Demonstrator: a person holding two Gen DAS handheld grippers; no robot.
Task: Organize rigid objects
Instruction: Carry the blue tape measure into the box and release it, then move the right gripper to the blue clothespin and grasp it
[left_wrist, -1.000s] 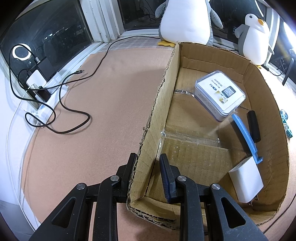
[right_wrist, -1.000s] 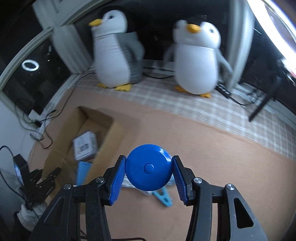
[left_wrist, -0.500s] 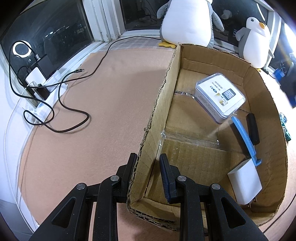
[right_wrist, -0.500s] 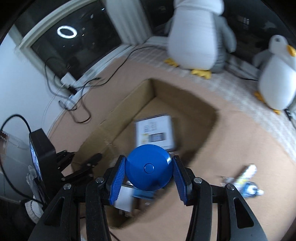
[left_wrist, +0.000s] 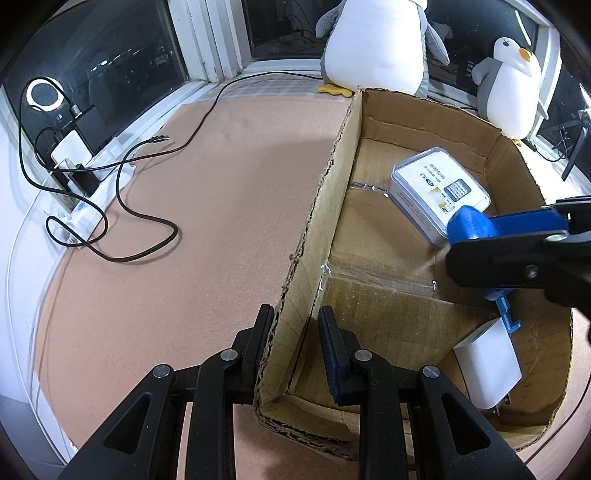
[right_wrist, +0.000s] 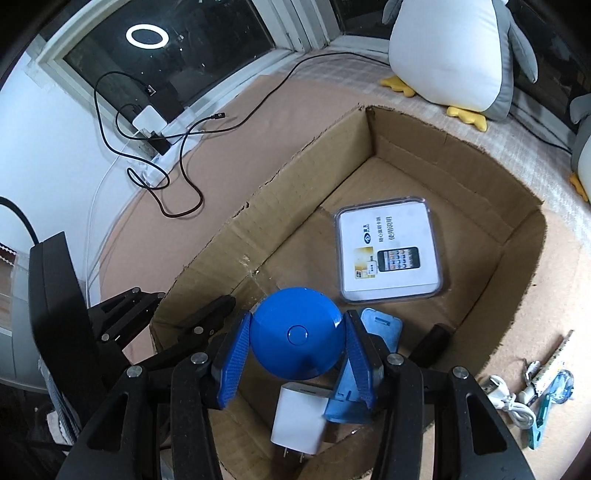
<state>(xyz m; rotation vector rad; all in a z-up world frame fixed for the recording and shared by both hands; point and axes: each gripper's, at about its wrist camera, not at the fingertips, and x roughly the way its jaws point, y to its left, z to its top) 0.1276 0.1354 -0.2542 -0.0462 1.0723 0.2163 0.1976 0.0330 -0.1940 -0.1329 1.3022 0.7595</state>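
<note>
Right wrist view, left to right: left gripper (right_wrist: 192, 306) clamped shut on near wall of cardboard box (right_wrist: 314, 155); right gripper (right_wrist: 295, 354) closed on blue round disc (right_wrist: 295, 338), hanging above box floor. Below: white charger (right_wrist: 299, 421), blue flat piece (right_wrist: 380, 328). Open floor ahead, before clear case (right_wrist: 388, 251).

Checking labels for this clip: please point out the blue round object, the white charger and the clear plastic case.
blue round object (right_wrist: 295, 338), right wrist view, centre of its domed face.
white charger (right_wrist: 301, 419), right wrist view, middle of its white body.
clear plastic case (right_wrist: 389, 249), right wrist view, centre of its printed lid.
</note>
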